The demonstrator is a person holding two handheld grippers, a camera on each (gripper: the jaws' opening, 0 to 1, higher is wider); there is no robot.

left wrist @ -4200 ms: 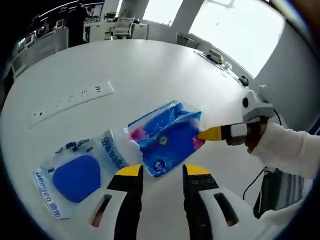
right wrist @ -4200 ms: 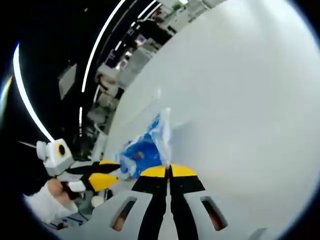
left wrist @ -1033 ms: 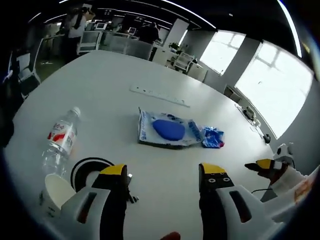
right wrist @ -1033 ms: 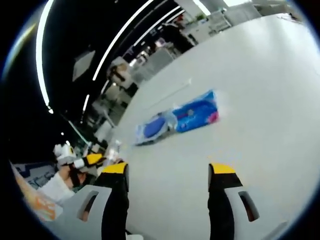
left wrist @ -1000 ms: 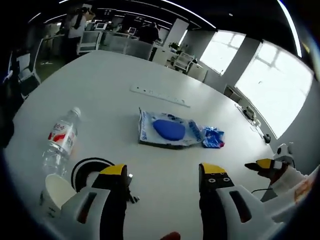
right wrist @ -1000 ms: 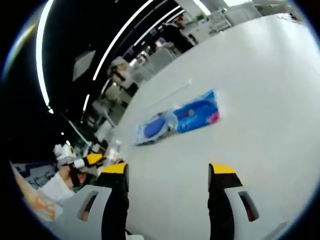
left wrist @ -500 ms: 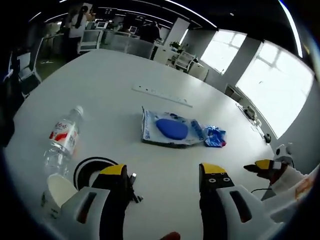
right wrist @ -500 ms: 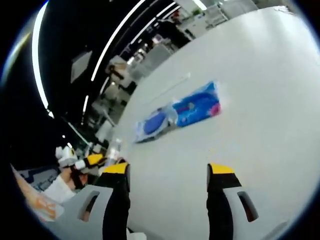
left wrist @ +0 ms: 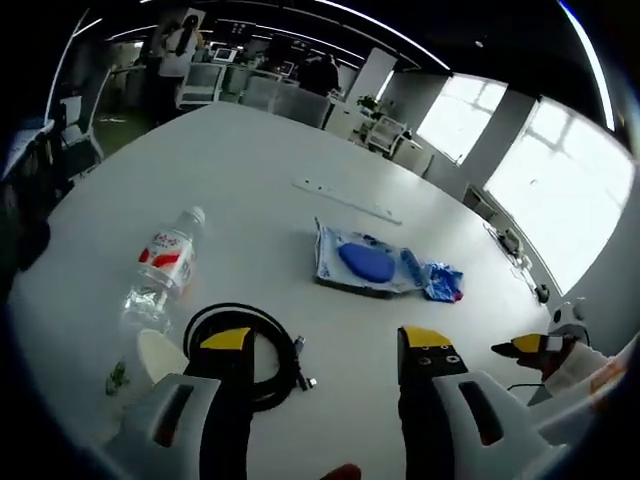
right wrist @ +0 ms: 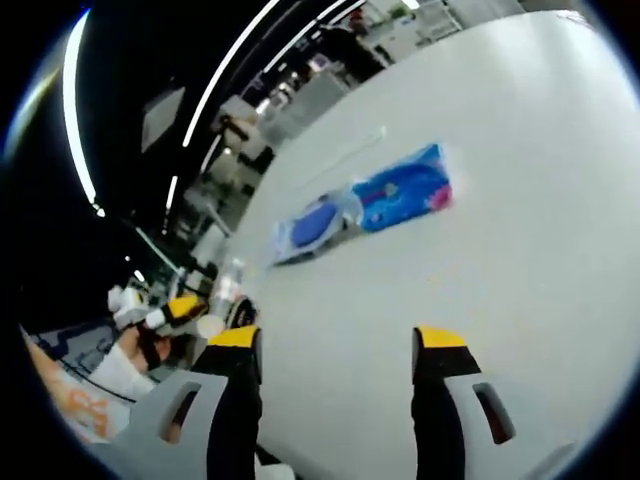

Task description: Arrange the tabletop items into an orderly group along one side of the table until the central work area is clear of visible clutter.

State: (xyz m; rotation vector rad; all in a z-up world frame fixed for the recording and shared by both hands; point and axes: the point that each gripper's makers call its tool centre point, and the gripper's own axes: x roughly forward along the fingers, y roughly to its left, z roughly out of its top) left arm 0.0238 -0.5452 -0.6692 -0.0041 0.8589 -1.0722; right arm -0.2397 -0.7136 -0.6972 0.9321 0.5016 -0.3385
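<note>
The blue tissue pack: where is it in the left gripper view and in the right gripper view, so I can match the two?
Left gripper view: blue tissue pack right of centre, at the right end of the clear bag with the blue pad.
Right gripper view: upper centre-right, right of that bag.
Shared landmark: the white power strip beyond both.

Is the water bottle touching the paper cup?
Cannot tell. In the left gripper view the bottle's base lies right next to the cup's rim, but no plain gap or contact shows there.
</note>
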